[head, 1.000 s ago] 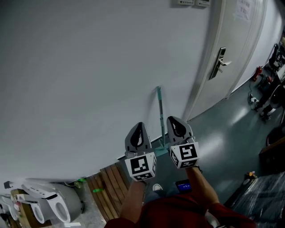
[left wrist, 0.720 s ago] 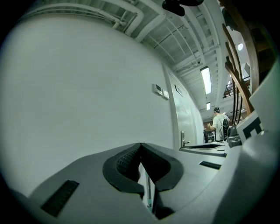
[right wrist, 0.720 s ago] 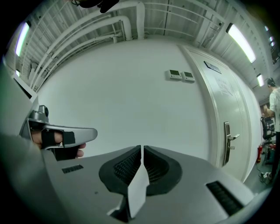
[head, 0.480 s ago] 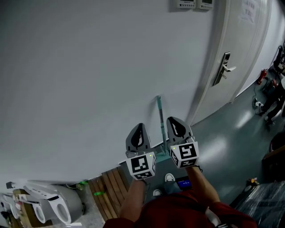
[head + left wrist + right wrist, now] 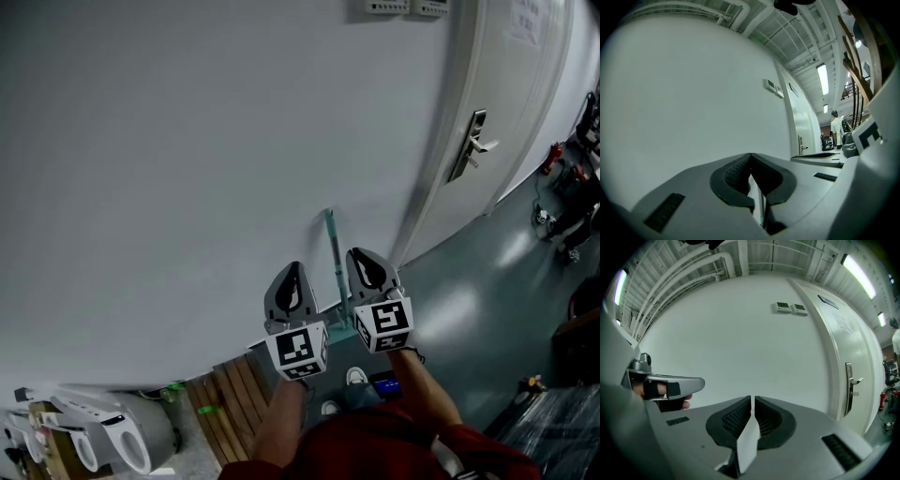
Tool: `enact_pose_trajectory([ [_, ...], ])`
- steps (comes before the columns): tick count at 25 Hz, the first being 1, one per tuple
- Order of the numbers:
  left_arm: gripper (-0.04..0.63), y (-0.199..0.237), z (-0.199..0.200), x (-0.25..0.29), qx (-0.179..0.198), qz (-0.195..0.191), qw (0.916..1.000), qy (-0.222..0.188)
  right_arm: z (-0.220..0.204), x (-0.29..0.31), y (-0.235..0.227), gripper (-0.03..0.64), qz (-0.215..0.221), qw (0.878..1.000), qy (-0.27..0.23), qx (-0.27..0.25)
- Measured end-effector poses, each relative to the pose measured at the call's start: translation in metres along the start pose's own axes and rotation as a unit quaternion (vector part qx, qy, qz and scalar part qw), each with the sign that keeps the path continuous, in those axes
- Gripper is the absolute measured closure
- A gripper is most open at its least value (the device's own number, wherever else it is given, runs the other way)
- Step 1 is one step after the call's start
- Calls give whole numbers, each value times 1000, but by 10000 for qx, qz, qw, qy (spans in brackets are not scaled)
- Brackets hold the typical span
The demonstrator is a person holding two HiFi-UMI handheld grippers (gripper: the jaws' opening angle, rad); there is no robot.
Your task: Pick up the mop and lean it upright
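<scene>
**Q:** Head view: where is the mop?
**A:** The mop [image 5: 332, 246] stands upright. Its teal handle leans on the white wall [image 5: 187, 141] and its head is at the wall's foot. It shows between the left gripper [image 5: 293, 266] and the right gripper [image 5: 362, 252], beyond their tips, and neither grips it.

**Q:** Left gripper view: finger state?
**A:** The fingers [image 5: 736, 171] are clenched, tips touching, nothing grasped. They face the wall.

**Q:** Right gripper view?
**A:** The fingers [image 5: 736, 418] are clenched to a hairline slit and empty. The wall is ahead and the door [image 5: 839, 333] is at right.
</scene>
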State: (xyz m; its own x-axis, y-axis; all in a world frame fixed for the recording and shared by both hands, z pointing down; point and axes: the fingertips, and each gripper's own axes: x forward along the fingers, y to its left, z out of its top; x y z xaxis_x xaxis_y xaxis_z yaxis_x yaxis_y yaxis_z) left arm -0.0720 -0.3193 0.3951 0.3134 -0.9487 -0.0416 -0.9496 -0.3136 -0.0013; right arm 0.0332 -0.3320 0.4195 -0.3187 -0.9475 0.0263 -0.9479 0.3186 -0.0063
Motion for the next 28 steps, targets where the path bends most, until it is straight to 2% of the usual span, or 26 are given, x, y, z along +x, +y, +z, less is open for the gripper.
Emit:
enact_pose_trajectory([
  [4, 582, -2, -2, 9, 24, 33, 10000, 20, -16, 18, -9, 577, 35, 9998, 146, 124],
  [6, 581, -1, -4, 13, 44, 63, 10000, 38, -24, 28, -12, 492, 75, 9995, 228, 205],
  [13, 581, 8, -3, 20, 92, 188, 9998, 41, -55, 73, -19, 451, 145, 9980, 604, 127],
  [22, 581, 21, -7, 20, 170, 381, 9991, 109, -82, 134, -34, 433, 187, 9954, 941, 16],
  [28, 581, 28, -12, 20, 209, 488, 9984, 190, -92, 151, -36, 433, 208, 9941, 1068, -19],
])
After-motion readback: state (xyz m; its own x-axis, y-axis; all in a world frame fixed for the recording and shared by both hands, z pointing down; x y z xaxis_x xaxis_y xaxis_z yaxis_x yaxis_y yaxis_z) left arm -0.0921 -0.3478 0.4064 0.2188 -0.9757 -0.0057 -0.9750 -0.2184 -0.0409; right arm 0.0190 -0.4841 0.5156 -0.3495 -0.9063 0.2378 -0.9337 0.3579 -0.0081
